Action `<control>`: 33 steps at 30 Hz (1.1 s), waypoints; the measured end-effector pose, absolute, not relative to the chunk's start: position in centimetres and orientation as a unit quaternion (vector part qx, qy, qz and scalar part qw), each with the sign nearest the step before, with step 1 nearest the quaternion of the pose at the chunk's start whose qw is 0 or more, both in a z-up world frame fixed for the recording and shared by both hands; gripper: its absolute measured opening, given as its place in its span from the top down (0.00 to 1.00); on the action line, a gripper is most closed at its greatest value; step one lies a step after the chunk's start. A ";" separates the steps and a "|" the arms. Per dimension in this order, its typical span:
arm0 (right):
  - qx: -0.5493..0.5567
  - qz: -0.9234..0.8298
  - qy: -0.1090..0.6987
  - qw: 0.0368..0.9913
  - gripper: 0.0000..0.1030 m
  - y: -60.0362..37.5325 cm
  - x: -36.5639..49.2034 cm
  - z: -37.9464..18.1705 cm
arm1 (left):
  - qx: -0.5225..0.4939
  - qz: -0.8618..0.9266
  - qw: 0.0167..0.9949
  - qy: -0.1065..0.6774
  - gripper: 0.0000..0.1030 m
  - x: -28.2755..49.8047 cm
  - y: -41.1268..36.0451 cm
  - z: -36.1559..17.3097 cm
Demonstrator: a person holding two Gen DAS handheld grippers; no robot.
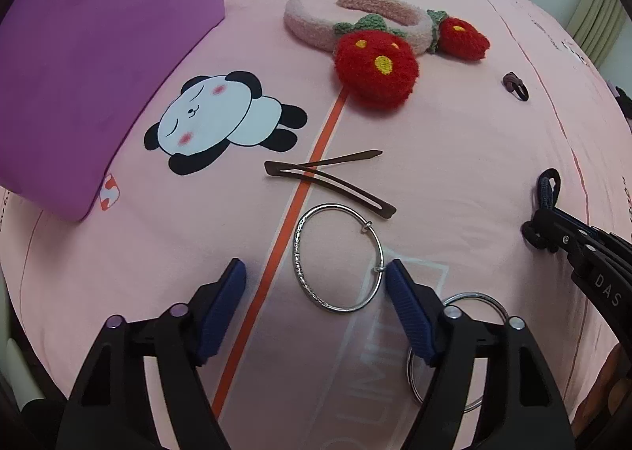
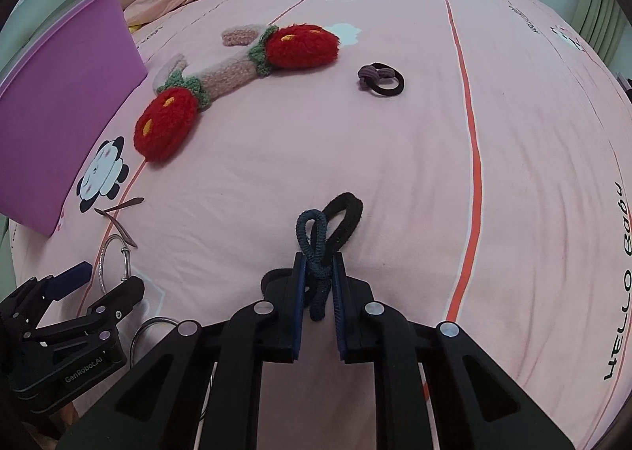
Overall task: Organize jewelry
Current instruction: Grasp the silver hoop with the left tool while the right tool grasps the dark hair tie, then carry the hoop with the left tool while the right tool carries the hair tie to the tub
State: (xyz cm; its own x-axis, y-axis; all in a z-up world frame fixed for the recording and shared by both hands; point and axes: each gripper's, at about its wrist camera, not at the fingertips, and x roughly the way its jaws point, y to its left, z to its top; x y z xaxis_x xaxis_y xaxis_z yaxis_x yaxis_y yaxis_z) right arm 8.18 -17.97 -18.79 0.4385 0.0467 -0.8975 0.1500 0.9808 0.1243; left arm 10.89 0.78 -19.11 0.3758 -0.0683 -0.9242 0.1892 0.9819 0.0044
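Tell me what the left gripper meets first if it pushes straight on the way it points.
Probably the silver bangle lying on the pink bedsheet: it sits just ahead of the left gripper, whose jaws are open around it, the right pad near its rim. Depth is uncertain.

Purple bin (image 1: pixel 98 66) blocks ten o'clock; strawberry headband (image 1: pixel 371 55) blocks twelve; bare sheet (image 2: pixel 395 157) lies open between them.

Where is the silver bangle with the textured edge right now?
In the left wrist view, the silver bangle lies flat on the pink bedsheet between the left gripper's open fingers, just below the brown hair clip.
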 end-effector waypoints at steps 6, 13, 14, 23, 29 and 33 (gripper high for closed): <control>0.100 -0.027 0.526 0.844 0.88 -18.1 8.2 -18.7 | 0.029 -0.088 0.831 0.549 0.59 10.6 1.3 -18.3; 0.114 -0.020 0.516 0.849 0.88 -18.2 7.9 -18.1 | 0.028 -0.088 0.836 0.541 0.60 10.3 1.8 -17.2; 0.116 -0.018 0.514 0.850 0.88 -18.3 7.8 -18.0 | 0.030 -0.088 0.837 0.539 0.60 10.1 1.9 -16.9; 0.127 -0.004 0.478 0.869 0.88 -18.3 6.0 -15.0 | 0.017 -0.099 0.854 0.510 0.60 8.4 3.3 -12.9; 0.117 0.015 0.440 0.890 0.88 -17.0 4.3 -11.0 | 0.000 -0.103 0.868 0.485 0.60 7.5 5.5 -9.4; 0.118 0.032 0.419 0.900 0.88 -15.8 4.0 -7.9 | -0.006 -0.102 0.879 0.466 0.60 7.5 7.5 -6.3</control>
